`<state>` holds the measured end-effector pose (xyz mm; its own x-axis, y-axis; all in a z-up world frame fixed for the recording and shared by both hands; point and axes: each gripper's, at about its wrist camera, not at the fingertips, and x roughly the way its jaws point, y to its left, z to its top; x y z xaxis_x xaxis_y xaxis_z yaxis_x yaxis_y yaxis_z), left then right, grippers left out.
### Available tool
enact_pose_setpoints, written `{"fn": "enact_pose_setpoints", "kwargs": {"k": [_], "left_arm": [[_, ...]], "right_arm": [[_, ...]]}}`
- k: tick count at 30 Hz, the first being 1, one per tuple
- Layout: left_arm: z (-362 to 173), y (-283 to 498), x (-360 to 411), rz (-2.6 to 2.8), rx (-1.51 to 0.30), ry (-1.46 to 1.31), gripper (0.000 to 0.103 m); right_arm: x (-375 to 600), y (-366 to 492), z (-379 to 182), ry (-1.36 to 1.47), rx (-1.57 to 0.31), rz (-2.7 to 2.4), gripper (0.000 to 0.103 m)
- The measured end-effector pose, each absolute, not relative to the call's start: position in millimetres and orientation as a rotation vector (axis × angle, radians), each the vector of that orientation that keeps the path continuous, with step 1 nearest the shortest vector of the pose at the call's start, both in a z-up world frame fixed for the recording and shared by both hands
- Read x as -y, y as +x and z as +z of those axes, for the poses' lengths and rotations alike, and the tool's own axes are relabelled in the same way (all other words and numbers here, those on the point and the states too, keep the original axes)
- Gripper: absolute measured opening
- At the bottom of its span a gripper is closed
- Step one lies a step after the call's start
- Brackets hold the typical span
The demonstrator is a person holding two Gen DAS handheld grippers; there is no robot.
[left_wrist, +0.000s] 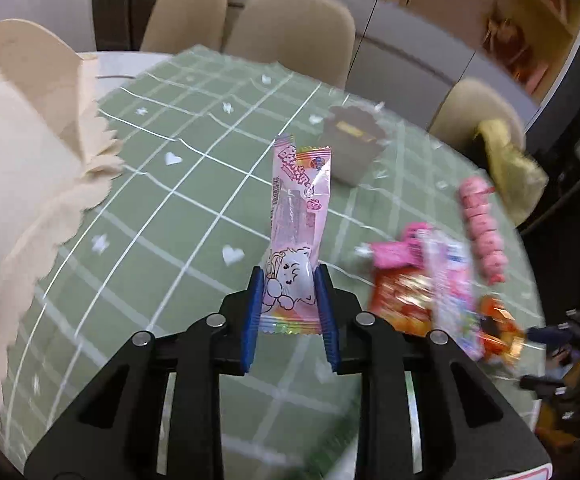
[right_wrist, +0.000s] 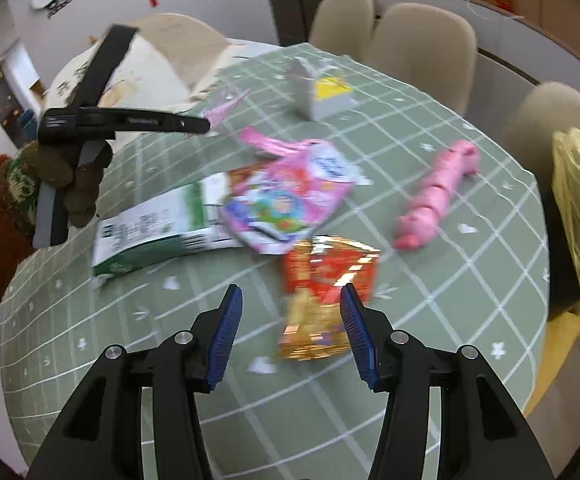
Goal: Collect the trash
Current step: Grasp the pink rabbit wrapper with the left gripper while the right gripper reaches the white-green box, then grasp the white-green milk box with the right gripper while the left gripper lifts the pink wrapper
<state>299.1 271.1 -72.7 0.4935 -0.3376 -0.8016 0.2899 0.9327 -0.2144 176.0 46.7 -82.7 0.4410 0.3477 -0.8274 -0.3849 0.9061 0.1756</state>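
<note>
Only the left view shows its hand-held gripper (left_wrist: 290,300) clamping a pink wrapper (left_wrist: 296,216); right hand-held gripper (right_wrist: 288,328) gapes wide.

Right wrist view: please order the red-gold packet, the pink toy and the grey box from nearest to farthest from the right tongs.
1. Red-gold packet: between the open right tongs, toward the right finger.
2. Pink toy: farther, to the right.
3. Grey box: far side of the table.

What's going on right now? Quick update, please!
Left gripper shut on pink wrapper, lifted off the table. Right gripper open over red-gold packet. More wrappers left; nothing blocking.
</note>
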Motion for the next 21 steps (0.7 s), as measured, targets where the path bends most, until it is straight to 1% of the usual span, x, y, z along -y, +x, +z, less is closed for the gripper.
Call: {"fn": "enact_pose_setpoints", "kwargs": {"k": [5, 12, 17, 21], "left_arm": [[-65, 242, -289, -0.373, -1.009, -0.127, 0.025], [-94, 182, -322, -0.333, -1.064, -0.279, 0.025], [-98, 150, -305, -0.411, -1.055, -0.361, 0.025], [-97, 130, -294, -0.41, -1.033, -0.385, 0.025]], "right_arm": [[-77, 168, -84, -0.018, -1.04, 0.539, 0.048], [-111, 167, -79, -0.014, -1.033, 0.53, 0.048], [-112, 173, -74, 0.017, -1.035, 0.486, 0.048], [-113, 179, -80, 0.096, -1.075, 0.46, 0.048]]}}
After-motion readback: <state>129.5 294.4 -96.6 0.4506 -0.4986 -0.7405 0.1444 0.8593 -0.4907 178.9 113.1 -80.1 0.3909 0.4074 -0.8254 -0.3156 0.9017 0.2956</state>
